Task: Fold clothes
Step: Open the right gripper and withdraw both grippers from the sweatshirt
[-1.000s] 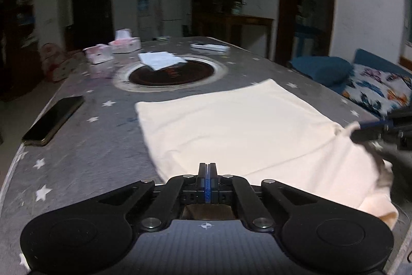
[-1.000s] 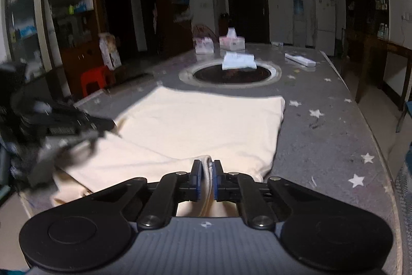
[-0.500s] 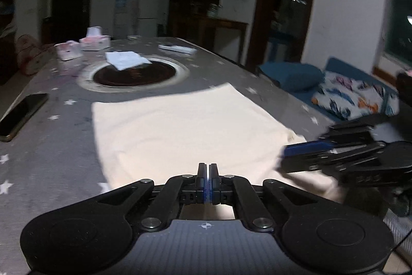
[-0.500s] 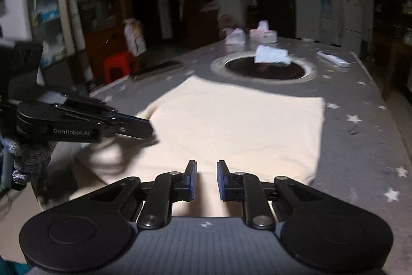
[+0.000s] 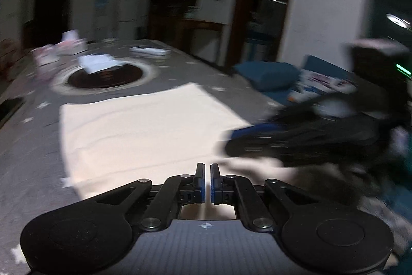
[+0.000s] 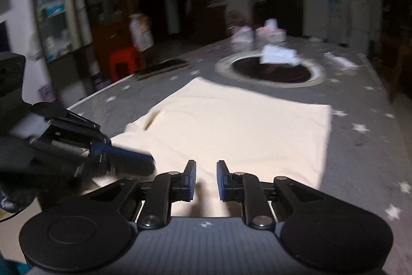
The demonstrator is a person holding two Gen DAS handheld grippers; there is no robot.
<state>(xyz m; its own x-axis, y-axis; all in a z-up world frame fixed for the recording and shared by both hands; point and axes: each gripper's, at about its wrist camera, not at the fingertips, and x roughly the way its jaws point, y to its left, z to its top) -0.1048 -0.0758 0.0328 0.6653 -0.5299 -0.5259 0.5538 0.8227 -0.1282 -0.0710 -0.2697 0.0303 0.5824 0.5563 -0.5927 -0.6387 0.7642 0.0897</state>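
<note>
A cream garment (image 5: 144, 125) lies flat on the grey star-patterned table (image 5: 28, 151), folded into a rough rectangle; it also shows in the right wrist view (image 6: 239, 128). My left gripper (image 5: 207, 169) hovers over its near edge with the jaws slightly apart and nothing between them. My right gripper (image 6: 205, 169) is open and empty above the garment's near edge. Each gripper shows blurred in the other's view: the right one (image 5: 296, 138), the left one (image 6: 103, 153).
A dark round inset (image 5: 105, 76) with a white folded cloth (image 5: 96, 63) on it sits mid-table. Tissue boxes (image 6: 270, 34) and a white remote (image 5: 150, 51) lie beyond. A phone (image 5: 9, 107) lies at the left edge. A blue cushion (image 5: 267, 75) lies off the right side.
My right gripper let go of the garment's edge and opened wider. My left gripper's jaws parted slightly. Both grippers swung inward, toward each other, over the near edge.
</note>
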